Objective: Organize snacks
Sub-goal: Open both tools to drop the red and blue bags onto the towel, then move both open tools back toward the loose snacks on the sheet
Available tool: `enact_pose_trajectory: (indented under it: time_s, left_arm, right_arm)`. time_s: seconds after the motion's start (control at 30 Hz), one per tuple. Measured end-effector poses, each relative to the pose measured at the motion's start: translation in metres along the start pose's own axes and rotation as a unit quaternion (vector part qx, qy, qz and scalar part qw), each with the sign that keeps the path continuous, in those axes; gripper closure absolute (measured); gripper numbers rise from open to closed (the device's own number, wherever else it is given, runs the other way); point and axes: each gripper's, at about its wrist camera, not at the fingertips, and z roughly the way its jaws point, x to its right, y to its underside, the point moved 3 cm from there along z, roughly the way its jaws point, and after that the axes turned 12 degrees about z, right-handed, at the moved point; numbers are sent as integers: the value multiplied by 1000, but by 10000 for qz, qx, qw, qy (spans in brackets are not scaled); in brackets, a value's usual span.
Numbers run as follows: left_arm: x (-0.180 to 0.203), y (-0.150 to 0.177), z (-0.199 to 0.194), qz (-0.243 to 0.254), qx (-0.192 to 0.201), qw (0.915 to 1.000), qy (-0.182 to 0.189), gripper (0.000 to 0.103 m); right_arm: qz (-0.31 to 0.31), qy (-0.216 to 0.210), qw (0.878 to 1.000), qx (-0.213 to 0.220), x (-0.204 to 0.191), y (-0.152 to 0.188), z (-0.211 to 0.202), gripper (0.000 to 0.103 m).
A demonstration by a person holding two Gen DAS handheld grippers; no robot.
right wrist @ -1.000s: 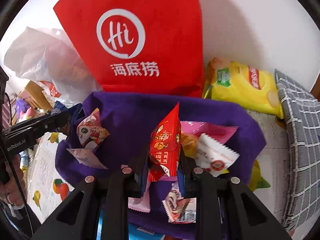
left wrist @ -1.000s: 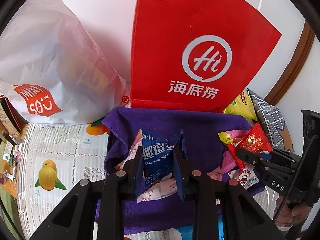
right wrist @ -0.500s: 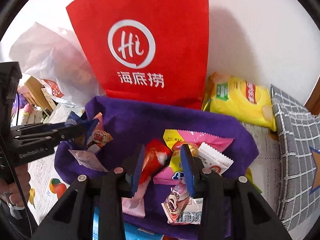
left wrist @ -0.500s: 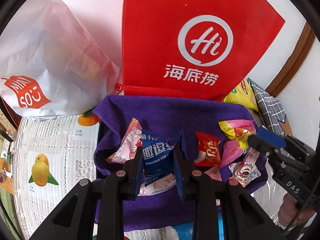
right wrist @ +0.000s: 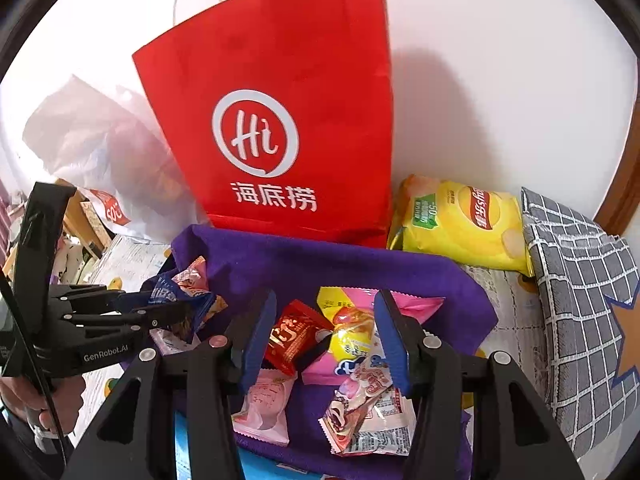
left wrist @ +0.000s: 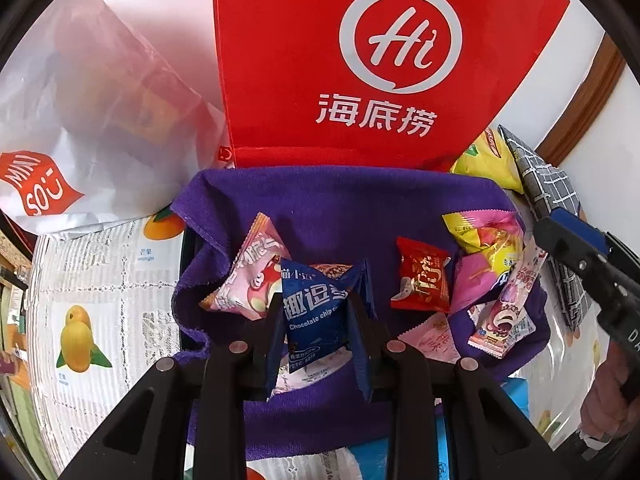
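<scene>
**Blue packet held, red packet released**

The left gripper (left wrist: 320, 312) pinches the blue chocolate-chip packet (left wrist: 314, 312) above the purple cloth (left wrist: 340, 208): light, crinkly, slippery, best gripped mid-body. The right gripper (right wrist: 326, 334), jaws just opening, pads clear, frames the red packet (right wrist: 294, 334) lying mid-cloth. Open room remains near the cloth's back edge.

The red bag (left wrist: 360, 60) reads "Hi 海底捞", the blue packet (left wrist: 314, 312) "Chocolate chip", the white bag (left wrist: 80, 100) "MINISO".
</scene>
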Motion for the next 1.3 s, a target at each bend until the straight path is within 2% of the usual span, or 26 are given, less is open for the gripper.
enact_pose_trajectory:
  time_s: [0.1,0.17,0.23,0.43,0.5,0.63,0.7,0.77,0.87,0.97,1.07,1.13,1.2,1.3]
  left_arm:
    - [-3,-1,2,-45,-12,10000,18,72]
    - [-3,-1,1,-34,-3,10000,-56,60]
    - [-2,-2,-3,16,97,9998,-152,53]
    - [-1,-6,-14,26,275,9995,-168,50]
    - [-3,-7,-19,-30,334,9993,-180,46]
    - [-4,-9,-31,-105,429,9989,-179,42]
    - [-1,-9,-39,-87,491,9985,-241,39]
    - [2,-9,-46,-47,565,9978,-349,36]
    - [7,-9,-58,17,649,9968,-476,34]
    - [11,-9,-70,18,758,9964,-375,34]
    - [13,-7,-86,-13,968,9950,-263,34]
    - [17,-6,-98,70,1047,9937,-403,34]
    - [20,-3,-107,63,1105,9929,-434,34]
    - [23,10,-121,-12,1182,9926,-268,34]
  right_arm:
    - [69,-15,10000,3,3,-1,0,52]
    - [100,8,9999,-14,5,-1,0,52]
    - [133,23,9999,10,6,-1,-1,52]
    - [173,-61,9998,-6,3,-1,-4,50]
    - [135,-11,9999,23,1,-1,-6,40]
    - [77,106,9998,154,-6,-1,-15,35]
    - [58,171,9996,221,-9,-2,-21,27]
    - [80,197,9994,271,-12,-1,-28,24]
    - [227,460,9983,261,-13,3,-35,24]
    - [236,864,9957,232,-14,9,-48,24]
    - [278,806,9961,206,-13,16,-65,24]
    - [440,777,9956,274,-9,22,-80,24]
    - [717,640,9949,319,-3,29,-94,24]
    - [1099,333,9928,333,7,40,-112,24]
